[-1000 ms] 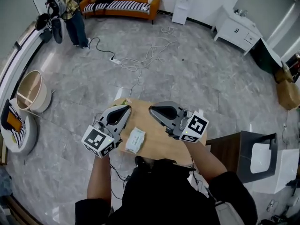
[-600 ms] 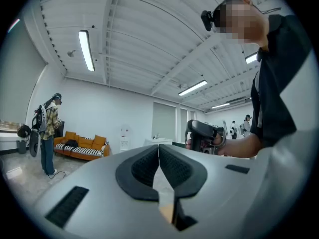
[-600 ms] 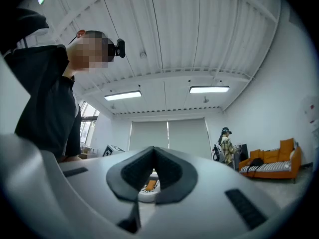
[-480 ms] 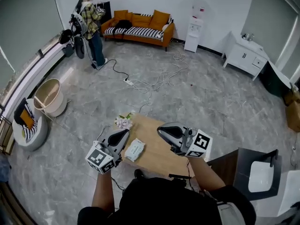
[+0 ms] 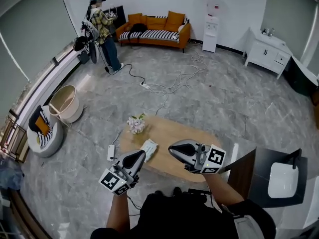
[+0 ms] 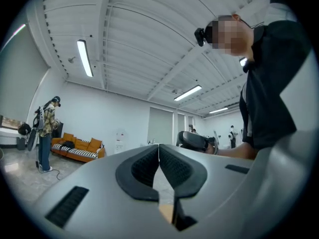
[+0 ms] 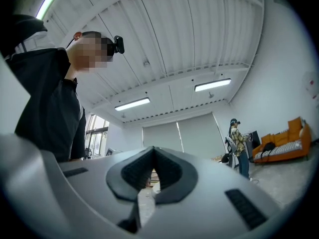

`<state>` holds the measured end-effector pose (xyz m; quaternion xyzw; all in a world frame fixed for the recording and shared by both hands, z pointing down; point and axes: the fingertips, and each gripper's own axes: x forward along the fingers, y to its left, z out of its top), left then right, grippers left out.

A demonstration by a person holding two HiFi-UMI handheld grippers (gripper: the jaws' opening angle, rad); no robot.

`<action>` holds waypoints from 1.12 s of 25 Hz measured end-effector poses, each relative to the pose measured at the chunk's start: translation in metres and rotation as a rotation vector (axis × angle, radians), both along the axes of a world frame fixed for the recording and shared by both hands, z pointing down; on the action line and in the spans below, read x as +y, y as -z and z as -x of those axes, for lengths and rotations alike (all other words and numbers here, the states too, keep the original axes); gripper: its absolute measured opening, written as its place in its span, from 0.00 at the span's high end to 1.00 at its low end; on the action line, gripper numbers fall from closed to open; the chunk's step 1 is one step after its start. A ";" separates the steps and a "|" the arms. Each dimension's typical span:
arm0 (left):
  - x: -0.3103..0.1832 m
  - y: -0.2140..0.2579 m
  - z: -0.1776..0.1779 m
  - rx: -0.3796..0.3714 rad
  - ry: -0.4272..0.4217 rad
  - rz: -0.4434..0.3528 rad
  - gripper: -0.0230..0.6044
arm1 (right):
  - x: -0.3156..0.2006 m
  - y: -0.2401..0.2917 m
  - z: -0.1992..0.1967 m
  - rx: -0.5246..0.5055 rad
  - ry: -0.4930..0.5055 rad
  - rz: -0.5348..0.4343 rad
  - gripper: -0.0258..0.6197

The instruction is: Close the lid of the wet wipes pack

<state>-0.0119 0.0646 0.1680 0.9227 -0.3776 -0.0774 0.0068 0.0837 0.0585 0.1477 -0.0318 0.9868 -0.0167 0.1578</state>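
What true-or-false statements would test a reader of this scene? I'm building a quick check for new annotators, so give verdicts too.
1. The left gripper grips the wet wipes pack. False: its jaws are together on nothing.
2. The right gripper has its jaws together. True.
3. The pack lies on the wooden table. True.
4. The sofa is blue. False: it is orange.

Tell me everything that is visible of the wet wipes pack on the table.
The wet wipes pack is a small, whitish packet that looks soft. It lies flat on the wooden table, near its left end, on the near side of the flower bunch. Only the tabletop seems to touch it. Its lid is too small to judge.
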 end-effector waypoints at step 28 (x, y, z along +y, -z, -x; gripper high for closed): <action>0.323 -0.030 -0.071 0.156 -0.160 0.041 0.94 | 0.329 -0.030 -0.041 0.094 -0.026 0.058 0.94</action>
